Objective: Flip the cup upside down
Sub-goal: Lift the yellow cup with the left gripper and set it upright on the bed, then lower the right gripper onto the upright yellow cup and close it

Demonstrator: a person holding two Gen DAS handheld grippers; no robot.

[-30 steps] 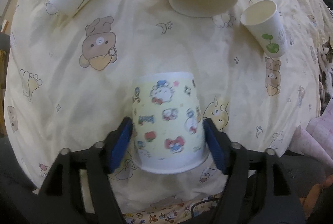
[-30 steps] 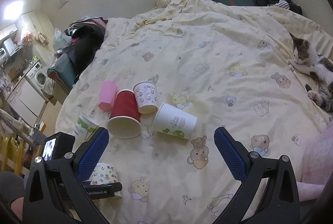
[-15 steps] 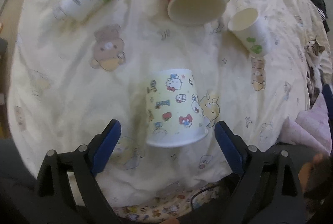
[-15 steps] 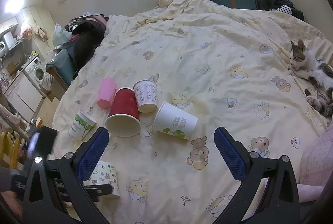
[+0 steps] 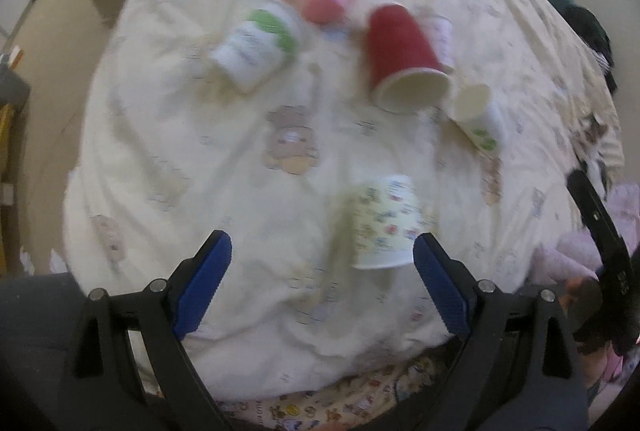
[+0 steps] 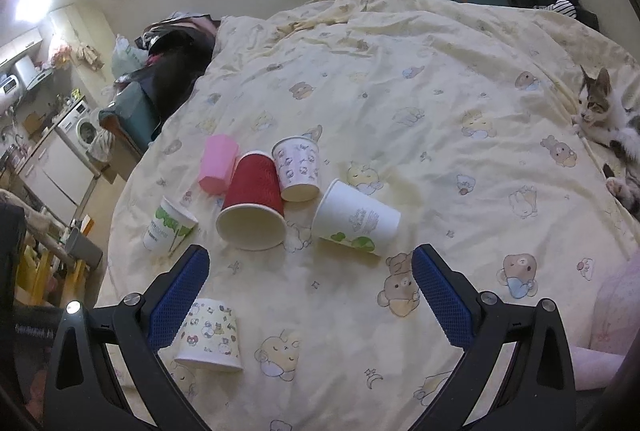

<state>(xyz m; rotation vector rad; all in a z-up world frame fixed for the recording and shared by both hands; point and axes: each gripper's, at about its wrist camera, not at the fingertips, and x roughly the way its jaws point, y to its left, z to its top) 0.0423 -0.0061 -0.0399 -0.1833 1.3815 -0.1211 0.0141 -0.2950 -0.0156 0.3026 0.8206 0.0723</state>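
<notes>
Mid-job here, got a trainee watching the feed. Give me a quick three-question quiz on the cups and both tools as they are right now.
1. True or false: the left tool is shut on the cartoon cup.
2. Which way does the cartoon cup stand? A) rim down on the blanket B) on its side C) rim up
3. Fill in: the red cup lies on its ____, open mouth toward the cameras.

Key: 1 false, both tools are open and the right tool holds nothing either; 2 A; 3 side.
</notes>
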